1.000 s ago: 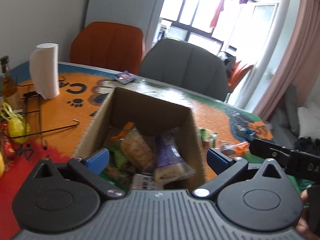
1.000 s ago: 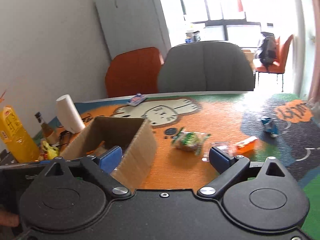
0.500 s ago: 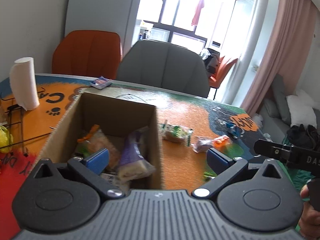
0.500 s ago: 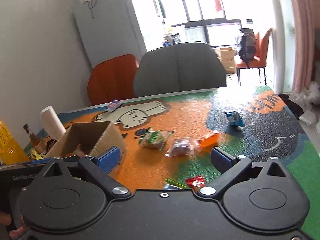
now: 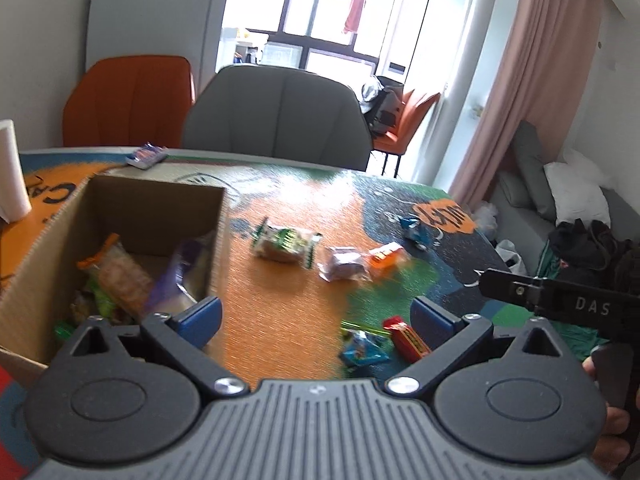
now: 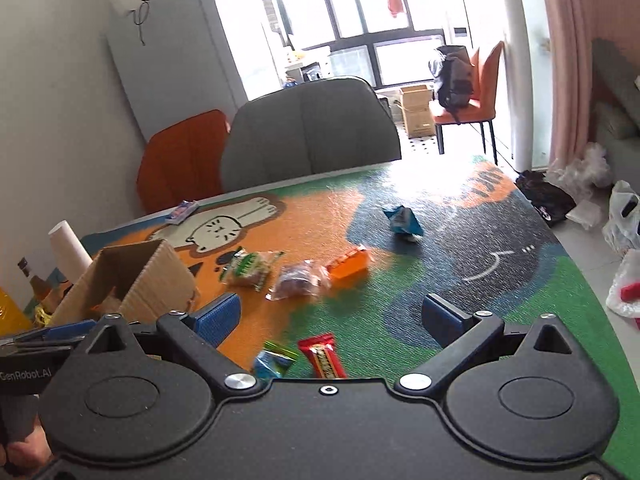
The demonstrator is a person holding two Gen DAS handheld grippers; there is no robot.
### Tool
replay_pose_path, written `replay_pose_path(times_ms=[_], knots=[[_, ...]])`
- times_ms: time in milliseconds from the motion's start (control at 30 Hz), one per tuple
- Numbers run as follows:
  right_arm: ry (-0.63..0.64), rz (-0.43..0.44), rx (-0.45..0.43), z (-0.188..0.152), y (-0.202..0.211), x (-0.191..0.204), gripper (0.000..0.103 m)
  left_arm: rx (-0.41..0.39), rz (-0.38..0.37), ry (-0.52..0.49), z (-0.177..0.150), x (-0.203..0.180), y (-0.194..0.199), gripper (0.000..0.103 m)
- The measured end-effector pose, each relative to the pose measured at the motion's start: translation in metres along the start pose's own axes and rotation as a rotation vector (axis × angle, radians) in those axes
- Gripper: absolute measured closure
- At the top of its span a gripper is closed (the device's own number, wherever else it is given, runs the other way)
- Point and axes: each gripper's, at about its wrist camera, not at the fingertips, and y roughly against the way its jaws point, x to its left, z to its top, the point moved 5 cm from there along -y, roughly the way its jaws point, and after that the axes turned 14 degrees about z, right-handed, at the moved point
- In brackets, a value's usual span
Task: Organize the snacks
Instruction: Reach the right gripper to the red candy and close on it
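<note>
Both my grippers, left (image 5: 316, 314) and right (image 6: 330, 314), hang spread wide and empty. Crinkly snacks (image 6: 312, 280) lie loose on the nubbly mat (image 6: 460, 280), right of the corrugated box (image 5: 120, 204), which holds a few more.

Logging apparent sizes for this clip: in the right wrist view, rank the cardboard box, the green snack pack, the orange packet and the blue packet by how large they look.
1. cardboard box
2. green snack pack
3. orange packet and blue packet look alike; the blue one lies farther from the camera, so unranked.
</note>
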Motion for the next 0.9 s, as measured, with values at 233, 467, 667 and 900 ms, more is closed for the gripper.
replay_pose_path(times_ms=[233,467,667,900], knots=[[-0.014,0.037,0.037,-0.016,-0.005,-0.014,0.005,0.017,-0.057,-0.028,-0.014,-0.028,-0.011,0.004],[-0.036,0.055,0.114,-0.035,-0.026,-0.026,0.026,0.062,-0.071,-0.026,-0.026,-0.038,-0.038,0.027],[-0.047,0.088,0.155,-0.046,-0.039,-0.03,0.043,0.093,-0.056,-0.033,-0.032,-0.041,-0.057,0.044],[-0.039,0.107,0.202,-0.058,-0.056,-0.029,0.057,0.128,-0.053,-0.023,-0.04,-0.043,-0.078,0.05]])
